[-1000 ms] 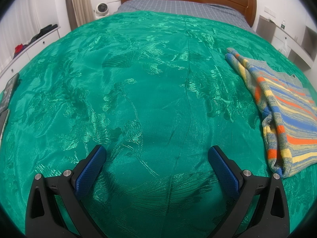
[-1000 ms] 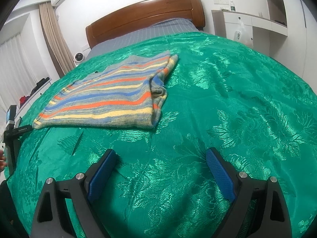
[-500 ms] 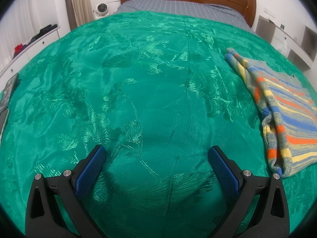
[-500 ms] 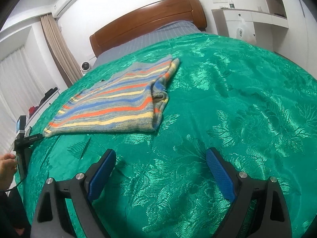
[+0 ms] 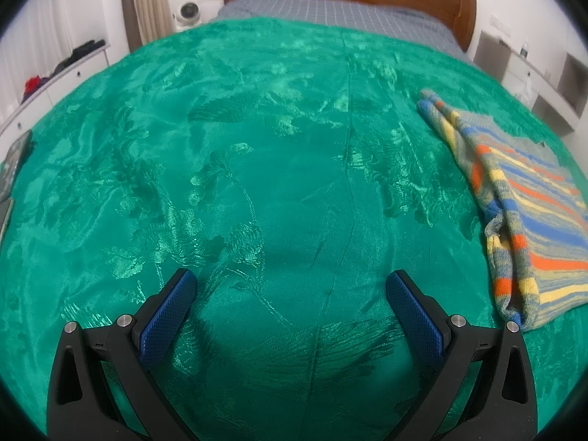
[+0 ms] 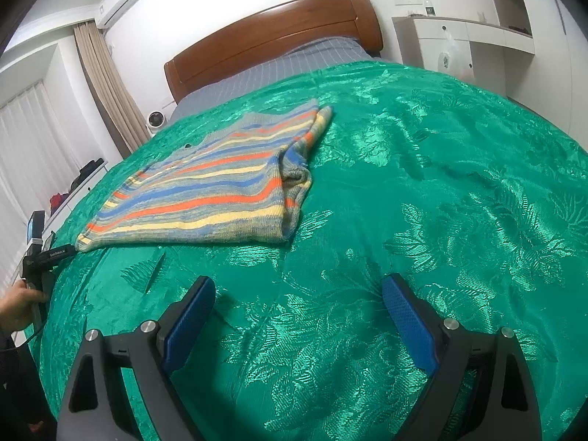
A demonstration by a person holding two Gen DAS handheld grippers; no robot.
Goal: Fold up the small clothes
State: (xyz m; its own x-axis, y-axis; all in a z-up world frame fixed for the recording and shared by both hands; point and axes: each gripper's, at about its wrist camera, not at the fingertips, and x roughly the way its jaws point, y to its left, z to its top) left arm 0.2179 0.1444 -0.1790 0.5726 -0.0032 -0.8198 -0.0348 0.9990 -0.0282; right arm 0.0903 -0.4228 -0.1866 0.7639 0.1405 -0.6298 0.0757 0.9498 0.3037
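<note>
You have the striped knit top [image 6: 205, 191] lying folded on the green bedspread [image 6: 422, 220], and to judge by how it lies, most of the folding looks done: in the right wrist view it sits in the upper left of the frame as a flat, roughly rectangular stack, with one side doubled under along its right edge, where a rolled lip of fabric bulges. Whether you mean to fold it once more or simply leave it is not something the pictures settle; no other garment shows on the bedspread in either view. The top is a soft knit in bands of grey, blue, orange and pale yellow, its near hem straight and its surface fairly smooth. In the left wrist view it runs along the right edge of the frame [image 5: 529, 220], its doubled edge facing the middle of the bed. Your left gripper [image 5: 294, 294] hangs over bare bedspread at the bottom of its frame, jaws spread wide and holding nothing, well apart from the top. Your right gripper [image 6: 297, 305] is likewise wide apart and empty, with the top's near hem a little beyond its left finger.
</note>
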